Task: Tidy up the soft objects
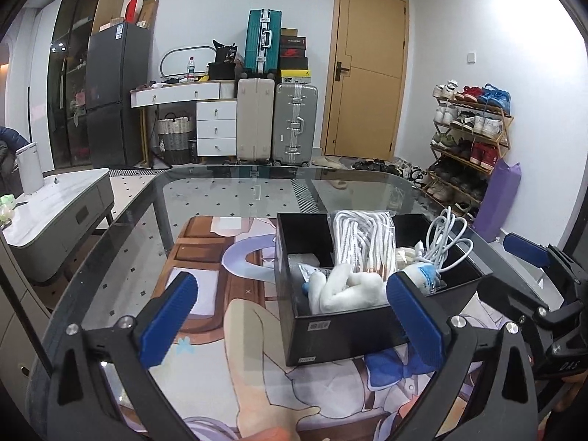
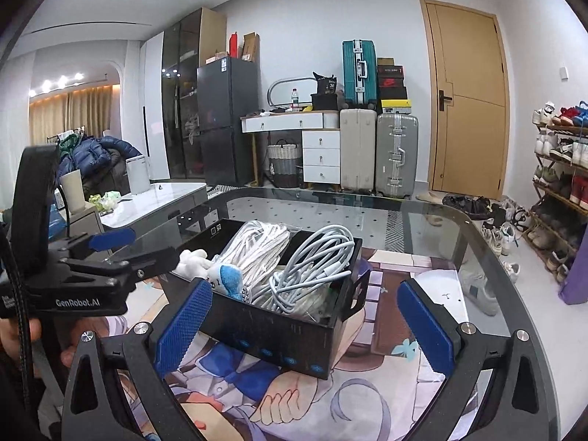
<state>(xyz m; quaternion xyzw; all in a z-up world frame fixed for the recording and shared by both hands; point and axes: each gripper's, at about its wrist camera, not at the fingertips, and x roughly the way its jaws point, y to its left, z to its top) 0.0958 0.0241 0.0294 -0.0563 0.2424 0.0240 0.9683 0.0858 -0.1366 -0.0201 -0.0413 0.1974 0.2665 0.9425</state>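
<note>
Sitting on the glass worktop (image 1: 228, 187) is the black box (image 1: 352, 327), holding a white rope bundle (image 1: 362, 239), coiled white cable (image 2: 312, 268) and a white plush toy (image 1: 345, 286). Both the left gripper (image 1: 294, 316) and right gripper (image 2: 305, 325) are hovering just before it, jaws spread wide, gripping nothing.

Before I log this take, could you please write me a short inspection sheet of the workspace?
Surface: glass table with printed mat.
Job's things: black box holds white rope bundle, white plush, blue-and-white plush.
Clutter: nothing seen on the mat beside the box.
Grippers: left gripper open, empty; right gripper open, empty.
Cables: coiled white cable in the box.
Surroundings: suitcases, shoe rack, door.
</note>
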